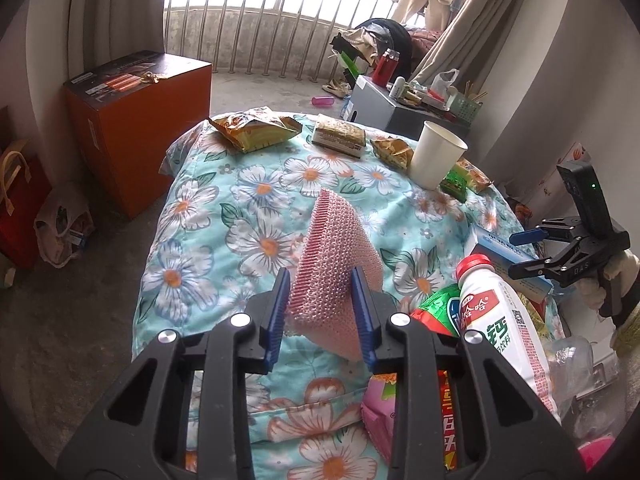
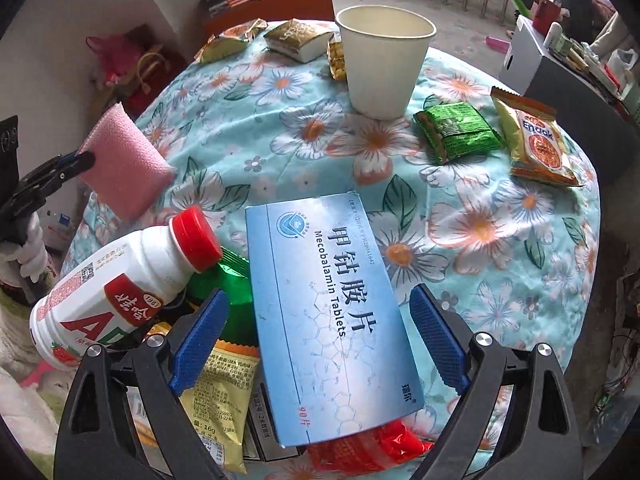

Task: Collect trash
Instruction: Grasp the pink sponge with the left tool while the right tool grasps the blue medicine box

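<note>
From the left wrist, the left gripper (image 1: pixel 322 312) is nearest, its blue pads clamped on a pink foam sheet (image 1: pixel 336 256) held above the floral quilt (image 1: pixel 224 216); a white drink bottle (image 1: pixel 500 320) lies just right. From the right wrist, the right gripper (image 2: pixel 318 334) stands with fingers apart, straddling a blue Mecobalamin tablet box (image 2: pixel 326 312) atop a heap of wrappers. A paper cup (image 2: pixel 382 60) and snack packets sit farther off. Likely step: gathering litter onto the heap; next, carry the foam over and release it there
</note>
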The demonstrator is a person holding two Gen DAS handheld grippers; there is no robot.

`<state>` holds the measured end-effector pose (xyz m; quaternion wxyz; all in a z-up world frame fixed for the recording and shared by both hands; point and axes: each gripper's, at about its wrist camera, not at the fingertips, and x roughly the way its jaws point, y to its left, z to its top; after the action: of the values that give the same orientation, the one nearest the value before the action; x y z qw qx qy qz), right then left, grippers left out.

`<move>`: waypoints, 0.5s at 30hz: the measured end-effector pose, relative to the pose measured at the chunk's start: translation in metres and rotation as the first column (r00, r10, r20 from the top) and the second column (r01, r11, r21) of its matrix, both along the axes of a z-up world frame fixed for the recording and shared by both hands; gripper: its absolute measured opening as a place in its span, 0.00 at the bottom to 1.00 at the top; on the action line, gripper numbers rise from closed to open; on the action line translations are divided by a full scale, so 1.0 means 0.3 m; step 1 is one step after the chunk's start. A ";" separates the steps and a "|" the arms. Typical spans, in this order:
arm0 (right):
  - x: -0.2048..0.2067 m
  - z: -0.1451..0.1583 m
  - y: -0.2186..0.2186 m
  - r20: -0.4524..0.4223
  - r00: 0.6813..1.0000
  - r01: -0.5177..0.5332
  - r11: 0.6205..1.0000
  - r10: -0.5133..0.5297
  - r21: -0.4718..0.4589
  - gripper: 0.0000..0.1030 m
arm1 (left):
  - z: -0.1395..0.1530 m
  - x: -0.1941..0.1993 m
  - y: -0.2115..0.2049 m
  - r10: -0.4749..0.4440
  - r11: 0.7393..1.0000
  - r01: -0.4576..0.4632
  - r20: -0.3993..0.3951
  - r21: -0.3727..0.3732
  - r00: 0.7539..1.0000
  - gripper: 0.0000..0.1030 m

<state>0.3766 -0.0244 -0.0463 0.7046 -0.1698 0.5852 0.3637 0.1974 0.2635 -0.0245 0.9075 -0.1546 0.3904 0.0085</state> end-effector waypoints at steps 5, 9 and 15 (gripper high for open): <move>0.020 -0.036 0.001 -0.036 0.999 0.031 0.999 -0.031 0.007 0.84 | 0.015 0.004 0.003 0.011 1.000 -0.010 0.018 -0.016 1.000 0.25; 0.019 0.001 -0.020 -0.004 0.997 0.073 0.996 -0.073 0.053 0.74 | 0.042 -0.001 0.004 0.012 1.000 -0.012 0.049 -0.013 0.999 0.24; 0.000 0.092 -0.097 0.074 0.981 0.166 0.970 -0.182 0.179 0.73 | 0.096 -0.002 0.001 0.021 1.000 -0.022 0.095 0.005 0.995 0.23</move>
<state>0.3765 -0.0534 -0.0187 0.7714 -0.0724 0.5320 0.3416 0.1969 0.2637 0.0043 0.9254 -0.1561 0.3452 0.0121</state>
